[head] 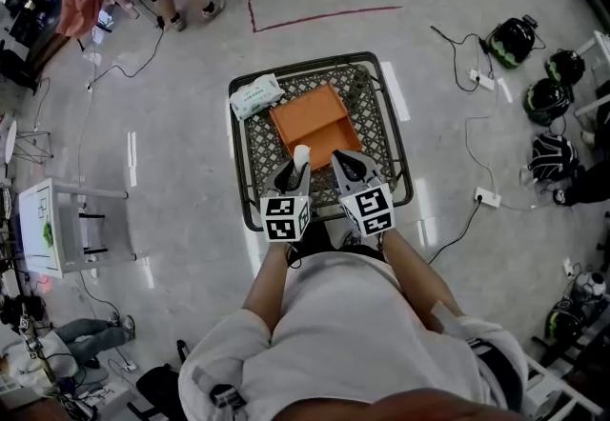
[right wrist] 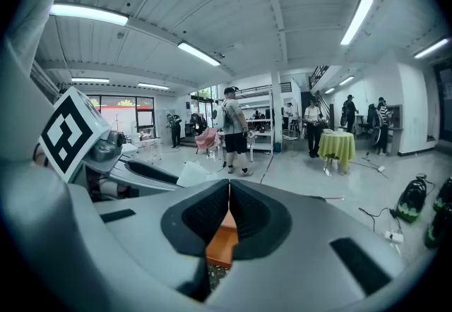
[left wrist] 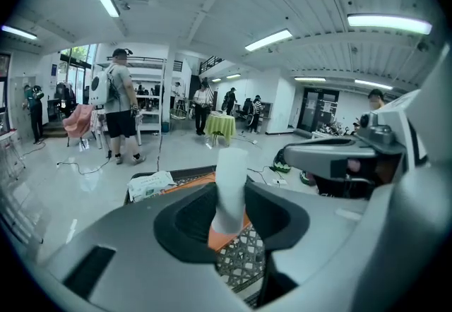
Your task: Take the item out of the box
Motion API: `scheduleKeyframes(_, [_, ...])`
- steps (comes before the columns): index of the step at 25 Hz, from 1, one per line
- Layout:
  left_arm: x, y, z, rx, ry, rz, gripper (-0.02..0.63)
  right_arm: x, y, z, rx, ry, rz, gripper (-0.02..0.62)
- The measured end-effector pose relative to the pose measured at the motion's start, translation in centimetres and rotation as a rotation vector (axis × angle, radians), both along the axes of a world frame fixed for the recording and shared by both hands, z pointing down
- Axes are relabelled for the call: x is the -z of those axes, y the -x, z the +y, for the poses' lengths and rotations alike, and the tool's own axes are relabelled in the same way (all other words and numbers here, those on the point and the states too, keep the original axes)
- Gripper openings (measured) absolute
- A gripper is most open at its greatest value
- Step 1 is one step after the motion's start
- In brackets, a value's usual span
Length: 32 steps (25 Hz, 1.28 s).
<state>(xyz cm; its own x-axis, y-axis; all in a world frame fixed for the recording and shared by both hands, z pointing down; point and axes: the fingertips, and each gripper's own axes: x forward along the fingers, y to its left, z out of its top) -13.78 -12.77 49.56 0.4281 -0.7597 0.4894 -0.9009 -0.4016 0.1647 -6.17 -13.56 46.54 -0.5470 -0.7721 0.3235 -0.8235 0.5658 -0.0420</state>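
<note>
The left gripper (left wrist: pixel 229 222) is clamped on a white tube (left wrist: pixel 230 183), which stands upright between its jaws, so the item looks already out of the box. Beside it the right gripper (right wrist: pixel 227 212) is pressed shut with nothing in it. Just ahead of both sits the orange box (head: pixel 313 122) on the mesh table (head: pixel 386 143).

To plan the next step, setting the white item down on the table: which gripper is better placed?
Left. The left gripper is shut on the white item, near the orange box's front edge. The right gripper is shut on nothing, so it would need a handover.
</note>
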Motion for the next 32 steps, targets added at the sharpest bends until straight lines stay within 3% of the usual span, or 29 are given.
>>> scheduleKeyframes(9, [5.7,0.1,1.5,0.087,-0.183,0.039,0.126,4.5,-1.5,1.6,-0.002,-0.124,0.0,0.005])
scheduleKeyframes(22, [13.2,-1.1,3.1,0.106,-0.397,0.068,0.127,12.1,-3.2,3.5,-0.029,-0.311,-0.069,0.005])
scheduleKeyframes(32, [16.0,-2.0,3.2,0.088,-0.471,0.063,0.127,15.7,-3.9,4.0,-0.035,-0.395,-0.069,0.005])
